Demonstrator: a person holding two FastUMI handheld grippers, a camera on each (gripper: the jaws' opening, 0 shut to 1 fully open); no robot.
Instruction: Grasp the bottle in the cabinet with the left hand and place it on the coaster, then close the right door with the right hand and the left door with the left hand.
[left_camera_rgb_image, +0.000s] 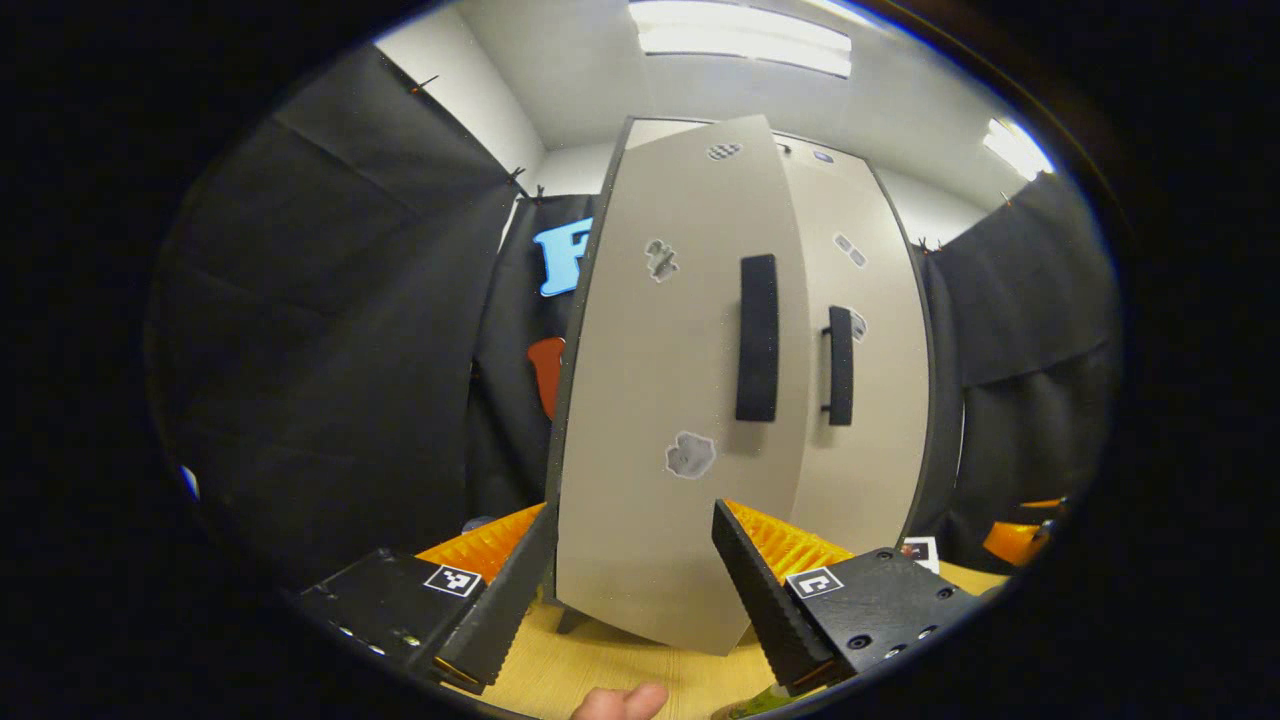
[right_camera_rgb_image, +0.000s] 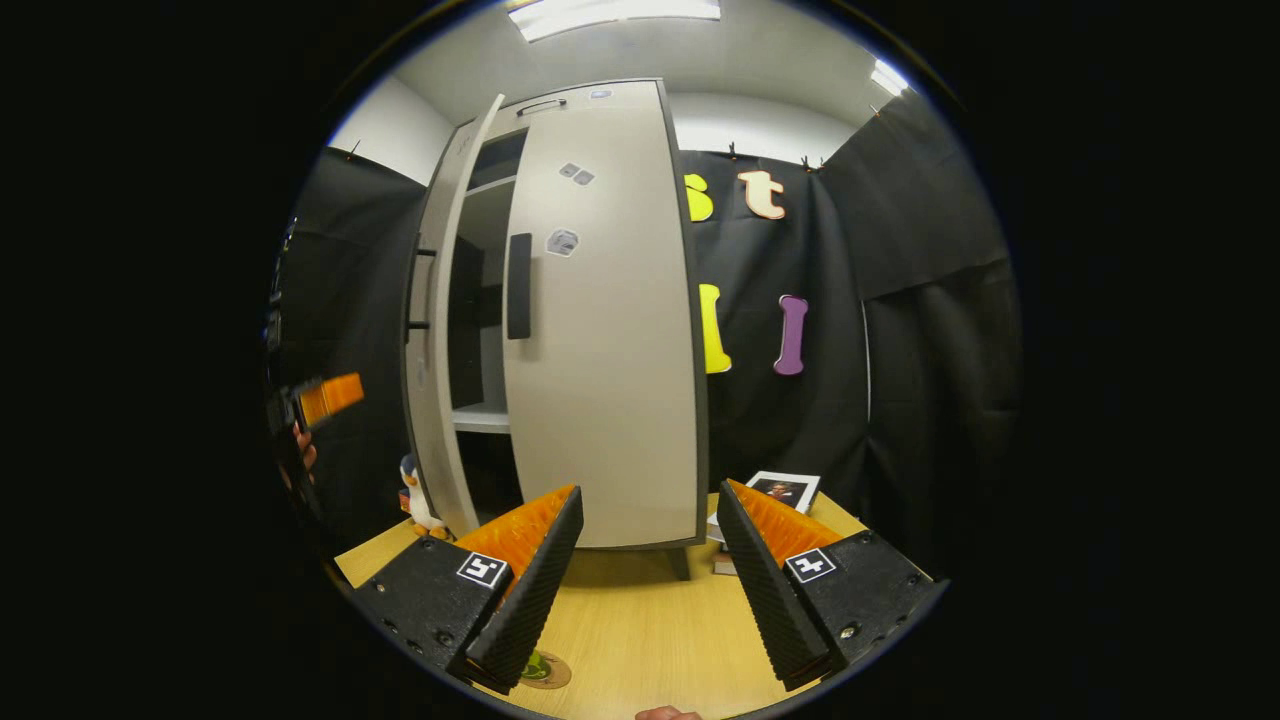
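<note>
The cabinet's left door stands slightly ajar right in front of my left gripper, which is open with the door's lower edge between its fingers. Its black handle is higher up. The right door lies shut. In the right gripper view the right door is shut and the left door hangs ajar, with a shelf visible in the gap. My right gripper is open over the table. A round coaster bears a green thing, mostly hidden behind a finger.
A wooden table carries the cabinet. A penguin toy stands left of the cabinet, and a framed picture lies to its right. The other gripper shows at the left edge. A person's fingertip pokes in at the bottom.
</note>
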